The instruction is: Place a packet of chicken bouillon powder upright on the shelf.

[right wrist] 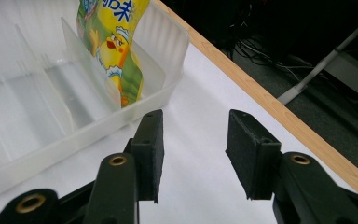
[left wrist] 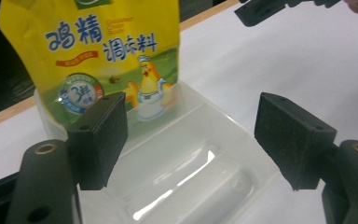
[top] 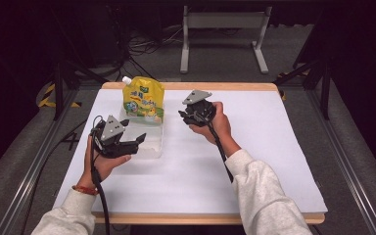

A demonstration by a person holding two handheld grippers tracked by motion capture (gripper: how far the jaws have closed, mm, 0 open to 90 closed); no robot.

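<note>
My left gripper [top: 136, 143] and right gripper [top: 186, 115] both stand open, holding nothing. The yellow pouch [top: 143, 99] stands upright in the far compartment of the clear tray [top: 152, 147]. Advice: withdraw level, clear of the tray wall, to avoid toppling it.

sleeves [top: 262, 196]: pale grey | left wrist: red band [top: 84, 189] | grippers: black, grey plates, black cables

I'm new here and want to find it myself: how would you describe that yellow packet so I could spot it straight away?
Start at the white table and find the clear plastic tray left of its middle. In the tray's far end compartment stands the yellow pouch, upright, with a white spout at its top corner. It is the one brightly coloured thing there, printed with blue Chinese characters and a cartoon chicken.
</note>
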